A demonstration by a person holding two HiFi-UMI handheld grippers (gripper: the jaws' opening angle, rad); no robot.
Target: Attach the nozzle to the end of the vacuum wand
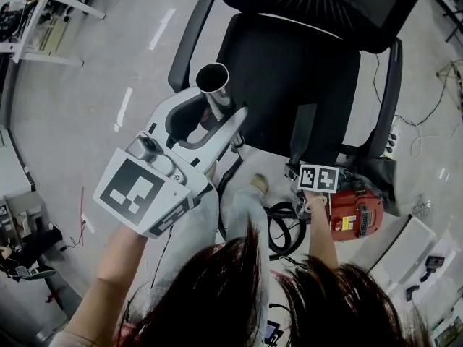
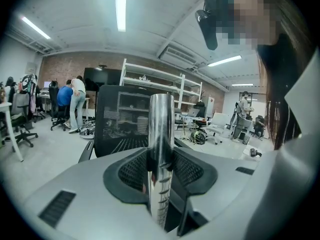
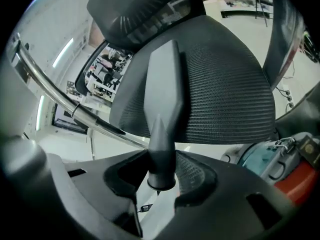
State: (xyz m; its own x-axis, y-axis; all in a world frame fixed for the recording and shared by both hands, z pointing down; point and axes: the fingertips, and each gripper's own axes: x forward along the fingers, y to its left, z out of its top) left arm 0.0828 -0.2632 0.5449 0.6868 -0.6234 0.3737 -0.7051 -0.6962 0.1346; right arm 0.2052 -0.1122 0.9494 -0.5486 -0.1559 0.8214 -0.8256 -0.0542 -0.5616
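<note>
My left gripper (image 1: 217, 119) is shut on the chrome vacuum wand (image 1: 214, 84), whose open round end points up towards the chair. In the left gripper view the wand (image 2: 161, 134) stands straight between the pads of that gripper (image 2: 161, 171). My right gripper (image 1: 304, 166) sits lower right under its marker cube. It is shut on the round end of the dark, tapered nozzle (image 1: 304, 130), which reaches over the chair seat. In the right gripper view the nozzle (image 3: 163, 99) runs away from the gripper (image 3: 161, 178), and the wand (image 3: 55, 96) crosses at the left, apart from it.
A black mesh office chair (image 1: 289, 63) fills the space ahead. The red vacuum body (image 1: 354, 214) and its coiled black hose (image 1: 286, 226) lie on the floor to the right. White desks (image 1: 43, 27) stand at far left, cables (image 1: 419, 121) at far right.
</note>
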